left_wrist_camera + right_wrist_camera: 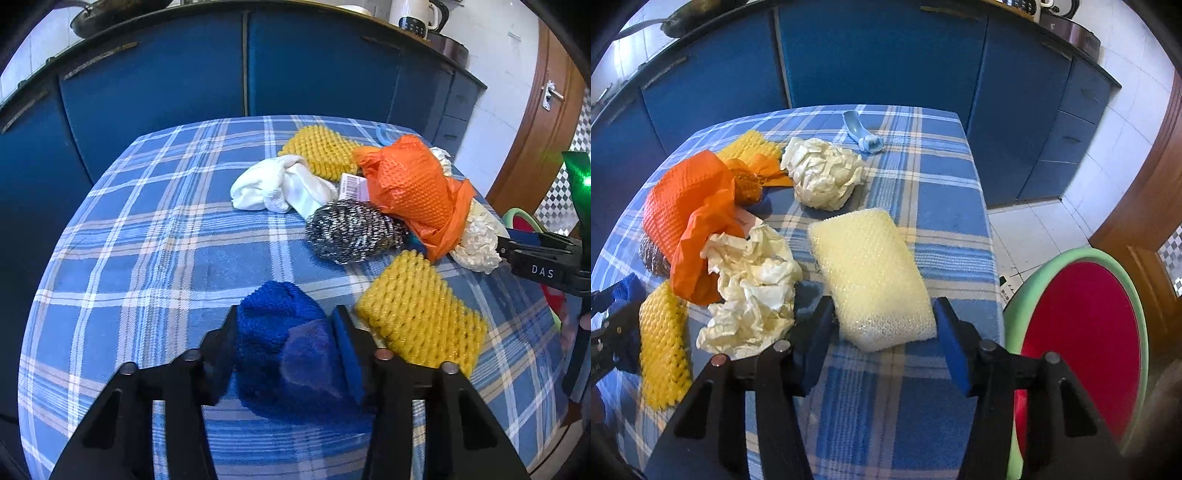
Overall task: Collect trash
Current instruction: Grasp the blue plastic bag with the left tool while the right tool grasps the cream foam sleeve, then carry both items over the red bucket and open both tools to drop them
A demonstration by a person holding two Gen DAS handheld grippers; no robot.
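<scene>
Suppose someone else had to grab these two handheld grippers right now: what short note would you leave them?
Left gripper: jaws pressed on the fuzzy blue scrubber cloth, which is on the blue plaid tablecloth.
Right gripper: jaws astride the pale yellow sponge block; the left pad touches it, but there is a gap at the right pad, so no grip yet.
On the table: two crumpled white paper wads, orange plastic wrap, steel wool scourer, two yellow mesh sponges, white cloth.
Red tub with green rim sits beside the table, to the right.
Done: nothing visibly collected. Left: everything.
</scene>
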